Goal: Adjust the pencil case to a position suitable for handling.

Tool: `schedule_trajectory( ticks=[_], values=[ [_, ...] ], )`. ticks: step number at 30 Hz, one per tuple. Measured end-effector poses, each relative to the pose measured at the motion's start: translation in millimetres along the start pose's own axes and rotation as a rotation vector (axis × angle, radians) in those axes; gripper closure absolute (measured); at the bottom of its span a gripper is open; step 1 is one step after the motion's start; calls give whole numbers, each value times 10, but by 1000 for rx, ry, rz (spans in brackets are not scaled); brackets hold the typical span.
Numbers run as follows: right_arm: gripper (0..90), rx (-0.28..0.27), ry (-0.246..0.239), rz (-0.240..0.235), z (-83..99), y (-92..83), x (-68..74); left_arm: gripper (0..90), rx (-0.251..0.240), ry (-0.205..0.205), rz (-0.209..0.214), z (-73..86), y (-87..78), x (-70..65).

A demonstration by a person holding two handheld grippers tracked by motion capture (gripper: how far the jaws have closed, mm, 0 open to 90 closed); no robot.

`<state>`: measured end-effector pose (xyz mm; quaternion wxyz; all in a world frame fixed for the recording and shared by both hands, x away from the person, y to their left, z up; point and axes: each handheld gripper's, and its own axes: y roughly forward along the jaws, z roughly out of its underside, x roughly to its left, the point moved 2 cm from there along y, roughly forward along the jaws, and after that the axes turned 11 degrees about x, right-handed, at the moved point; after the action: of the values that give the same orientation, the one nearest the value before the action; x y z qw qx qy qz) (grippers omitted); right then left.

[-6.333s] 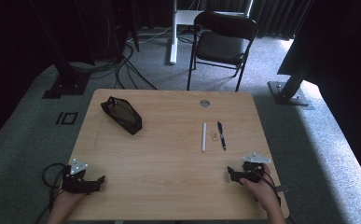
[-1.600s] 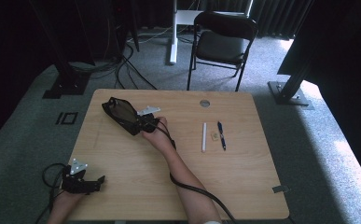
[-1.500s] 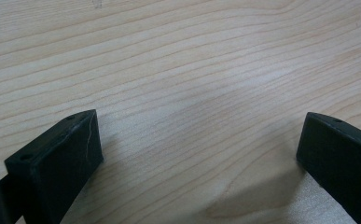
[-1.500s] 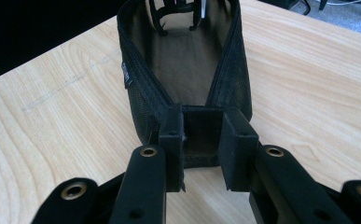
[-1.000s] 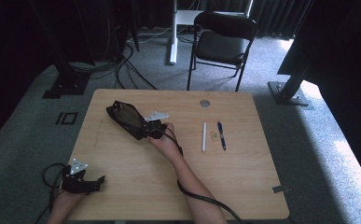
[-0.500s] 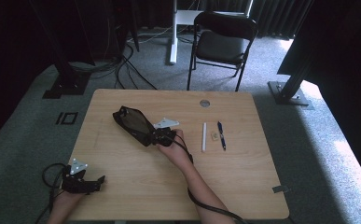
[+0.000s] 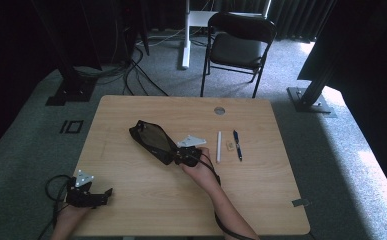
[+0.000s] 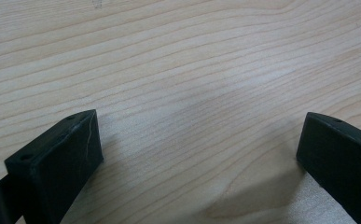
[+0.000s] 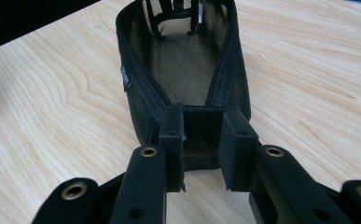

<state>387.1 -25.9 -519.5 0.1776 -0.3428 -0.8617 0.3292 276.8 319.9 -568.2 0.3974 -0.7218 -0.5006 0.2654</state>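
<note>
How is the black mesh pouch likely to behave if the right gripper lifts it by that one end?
Held by the right gripper at one end, the black mesh pouch would probably sag, since its thin mesh walls look soft. It looks light, open and without visible contents. The woven edge likely resists slipping.

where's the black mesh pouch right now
In the high view the black mesh pouch lies mid-table, its end clamped by the right gripper, left of the white pen.

A pale wooden table stands on grey carpet, a black folding chair and dark curtains beyond it, sunlight patching the floor at right.
</note>
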Motion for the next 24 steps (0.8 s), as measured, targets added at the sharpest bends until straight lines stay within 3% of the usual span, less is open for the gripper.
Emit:
schedule_trajectory(
  ticks=[15, 24],
  values=[
    [732, -11, -10, 0, 387, -452, -93, 4, 0, 0, 0, 0, 0, 0],
    [732, -3, 11, 0, 656, -680, -189, 4, 0, 0, 0, 0, 0, 0]
  ],
)
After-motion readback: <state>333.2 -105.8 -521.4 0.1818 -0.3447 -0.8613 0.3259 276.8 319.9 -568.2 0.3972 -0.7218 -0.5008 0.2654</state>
